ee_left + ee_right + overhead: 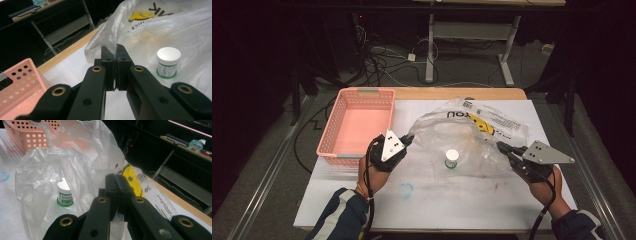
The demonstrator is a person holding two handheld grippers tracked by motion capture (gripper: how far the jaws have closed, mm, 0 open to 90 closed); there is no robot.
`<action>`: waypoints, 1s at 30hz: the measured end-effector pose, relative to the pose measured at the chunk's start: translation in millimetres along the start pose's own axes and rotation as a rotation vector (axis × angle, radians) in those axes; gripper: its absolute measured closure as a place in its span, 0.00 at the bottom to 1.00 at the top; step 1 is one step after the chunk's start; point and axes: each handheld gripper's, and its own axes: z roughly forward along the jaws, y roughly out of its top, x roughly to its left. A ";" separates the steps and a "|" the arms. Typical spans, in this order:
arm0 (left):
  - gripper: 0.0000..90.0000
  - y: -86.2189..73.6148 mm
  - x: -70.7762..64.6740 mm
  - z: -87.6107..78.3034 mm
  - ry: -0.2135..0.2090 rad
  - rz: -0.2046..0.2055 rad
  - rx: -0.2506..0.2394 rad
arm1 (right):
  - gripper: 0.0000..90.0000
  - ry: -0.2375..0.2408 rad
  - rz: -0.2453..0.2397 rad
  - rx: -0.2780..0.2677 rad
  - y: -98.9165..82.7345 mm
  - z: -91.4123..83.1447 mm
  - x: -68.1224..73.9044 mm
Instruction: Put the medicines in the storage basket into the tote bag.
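A clear plastic bag [472, 132] with black print and a yellow mark lies spread on the white table. My left gripper [409, 138] is shut on the bag's left edge, and the film [112, 32] rises from between its jaws. My right gripper [503, 147] is shut on the bag's right edge [112, 157]. A small white-capped jar with a green label [452, 159] stands upright between the two grippers, behind the bag's film [168, 62] [64, 193].
A pink perforated basket [359, 125] stands empty at the table's left, close to my left hand. A small blue ring-shaped stain [405, 190] marks the table in front. Table legs and cables lie on the floor beyond the far edge.
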 end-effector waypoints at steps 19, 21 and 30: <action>0.94 9.6 -0.1 -4.6 0.012 0.007 -0.028 | 1.00 -0.027 0.007 -0.047 9.3 -5.1 -8.3; 0.94 12.7 0.4 -6.9 0.015 0.004 -0.040 | 1.00 -0.035 0.007 -0.062 13.5 -6.1 -9.3; 0.94 29.8 7.5 -12.4 0.032 -0.030 -0.119 | 1.00 -0.054 0.012 -0.116 29.9 -4.3 -12.5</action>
